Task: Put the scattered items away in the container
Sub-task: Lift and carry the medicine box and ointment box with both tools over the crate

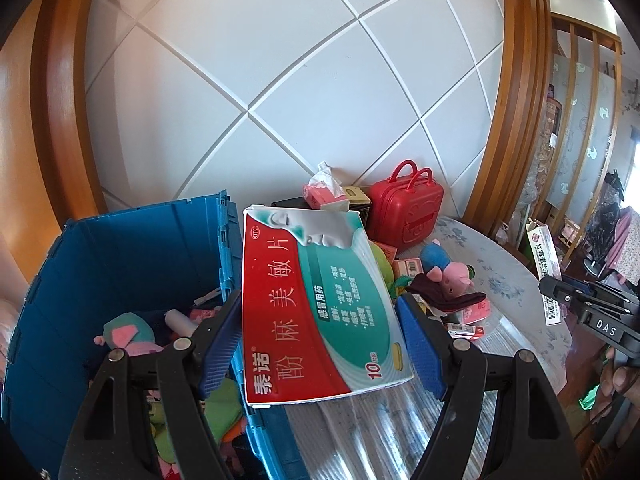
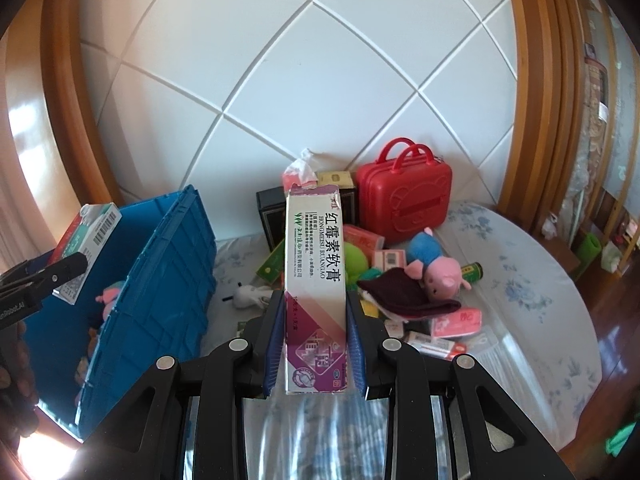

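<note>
My left gripper (image 1: 320,332) is shut on a flat red and green medicine box (image 1: 316,304) and holds it above the right rim of the blue crate (image 1: 132,248). The crate holds several plush toys and small items. My right gripper (image 2: 315,340) is shut on a long white and purple ointment box (image 2: 315,280), held upright above the table, right of the crate (image 2: 160,280). Each gripper also shows in the other's view: the right gripper (image 1: 588,312) with its box (image 1: 544,268), and the left gripper (image 2: 44,276) with its box (image 2: 86,248).
A scattered pile lies on the floral tablecloth (image 2: 520,280): a pig plush (image 2: 436,264), a dark red cloth (image 2: 404,292), small boxes, a green ball (image 2: 356,260). A red case (image 2: 404,196), a tissue pack (image 2: 300,168) and dark boxes stand against the wall.
</note>
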